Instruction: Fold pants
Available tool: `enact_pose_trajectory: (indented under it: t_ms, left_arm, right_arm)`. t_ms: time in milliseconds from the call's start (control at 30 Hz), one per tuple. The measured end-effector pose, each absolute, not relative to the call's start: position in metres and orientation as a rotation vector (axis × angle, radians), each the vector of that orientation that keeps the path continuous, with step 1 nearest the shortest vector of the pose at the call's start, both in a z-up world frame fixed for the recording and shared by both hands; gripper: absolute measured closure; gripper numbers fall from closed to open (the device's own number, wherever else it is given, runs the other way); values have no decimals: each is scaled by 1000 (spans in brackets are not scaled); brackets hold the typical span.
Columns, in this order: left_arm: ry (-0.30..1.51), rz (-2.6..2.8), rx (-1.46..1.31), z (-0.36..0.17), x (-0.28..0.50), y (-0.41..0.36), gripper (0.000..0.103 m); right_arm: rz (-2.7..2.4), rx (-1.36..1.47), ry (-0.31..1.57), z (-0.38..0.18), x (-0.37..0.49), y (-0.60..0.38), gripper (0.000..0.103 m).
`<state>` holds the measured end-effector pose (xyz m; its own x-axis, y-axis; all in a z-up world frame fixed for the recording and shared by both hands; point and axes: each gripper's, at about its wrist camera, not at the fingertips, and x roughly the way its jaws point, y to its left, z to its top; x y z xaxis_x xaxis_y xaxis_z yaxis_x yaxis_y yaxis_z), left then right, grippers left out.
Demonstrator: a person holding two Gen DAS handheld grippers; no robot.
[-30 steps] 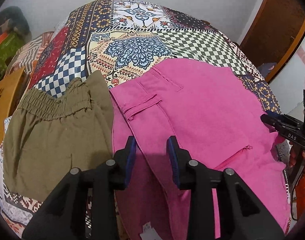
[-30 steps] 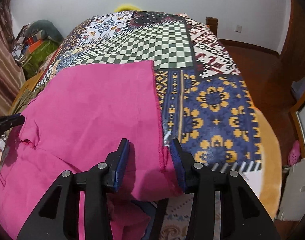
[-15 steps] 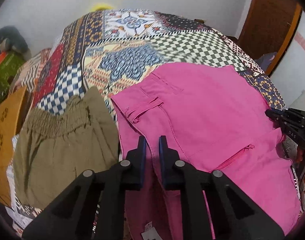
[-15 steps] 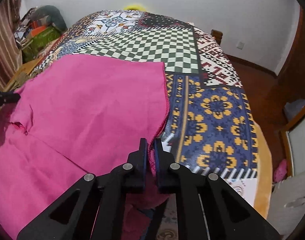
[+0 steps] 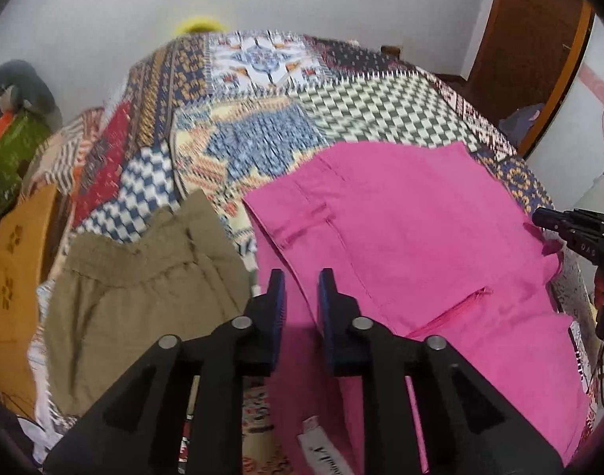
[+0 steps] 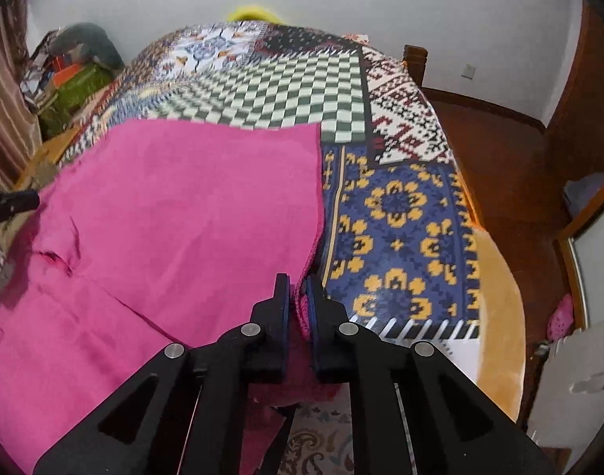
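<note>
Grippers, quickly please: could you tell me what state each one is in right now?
Left gripper: open, holding nothing, over the pink pants.
Right gripper: shut on the pink pants' hem.

The left gripper [image 5: 300,291] hovers with jaws apart, while the right gripper [image 6: 298,297] is clamped tight.

Your left gripper [image 5: 300,291] parted over pink pants [image 5: 412,237], waistband end; olive pants [image 5: 143,289] just left; right gripper [image 5: 578,233] at far edge.
</note>
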<state>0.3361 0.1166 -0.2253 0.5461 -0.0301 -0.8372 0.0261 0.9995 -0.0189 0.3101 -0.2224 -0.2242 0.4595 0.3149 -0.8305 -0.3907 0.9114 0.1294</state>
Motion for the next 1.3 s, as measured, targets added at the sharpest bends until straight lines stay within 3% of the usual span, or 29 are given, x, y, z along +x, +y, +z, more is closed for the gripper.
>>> enact_pose_trajectory:
  t_ms: [167,233,300,333,1033,1300]
  left_arm:
    - [961,-12,-31,-208,343,133,73]
    - [957,-5,-48,-204,349,139,70]
    - [956,-6,-63,-203,356,145,67]
    - [957,-6,-67,-203,359,146,66]
    - [1095,-44,-134,-283,425,164,63]
    - [1086,-66,-193,-293,434,170,55]
  right_arm:
    - [447,-60,961,-203,319,-222,93]
    - [448,-62,942,-197,323,-220,85]
    - [439,-66,912,-190,328,-217,67]
    - [441,-65,897,-187,330,-217,66]
    - [473,-64,960,-230,411,-187,65]
    - [491,-77,1008,-253,429,-178,66]
